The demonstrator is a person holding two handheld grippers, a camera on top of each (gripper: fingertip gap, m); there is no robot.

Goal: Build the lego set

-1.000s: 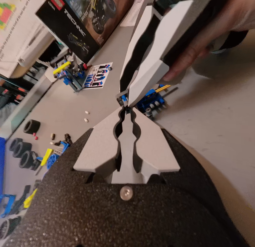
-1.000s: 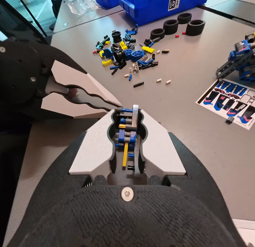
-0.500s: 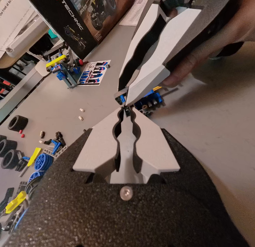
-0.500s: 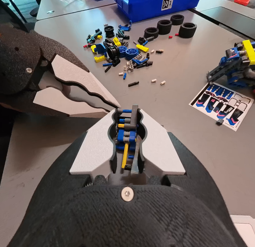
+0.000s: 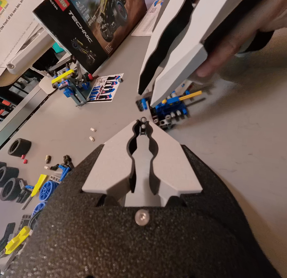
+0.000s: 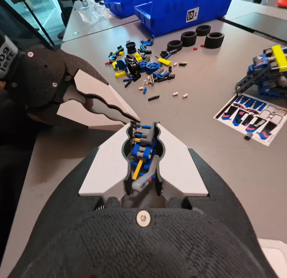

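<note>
My left gripper [image 5: 142, 123] is shut on a small black connector piece [image 5: 143, 128] at its fingertips. In the right wrist view it [image 6: 135, 120] comes in from the left, with its tips at the upper left corner of the sub-assembly. My right gripper [image 6: 143, 124] is shut on a blue and grey sub-assembly [image 6: 144, 149] with a yellow axle. In the left wrist view it [image 5: 146, 98] reaches down from the upper right, and the sub-assembly [image 5: 169, 109] rests low over the grey table, a small gap from the connector piece.
A partly built blue and yellow chassis [image 6: 270, 75] stands beside a sticker sheet [image 6: 251, 120]. A pile of loose parts [image 6: 139, 67], several black tyres [image 6: 201, 37] and blue bins [image 6: 178, 9] lie beyond. The set's box [image 5: 93, 30] stands at the table's back.
The left gripper's tip with its small piece has drawn slightly back from the sub-assembly. The right gripper has tilted, so a grey end of the sub-assembly now shows near its base.
</note>
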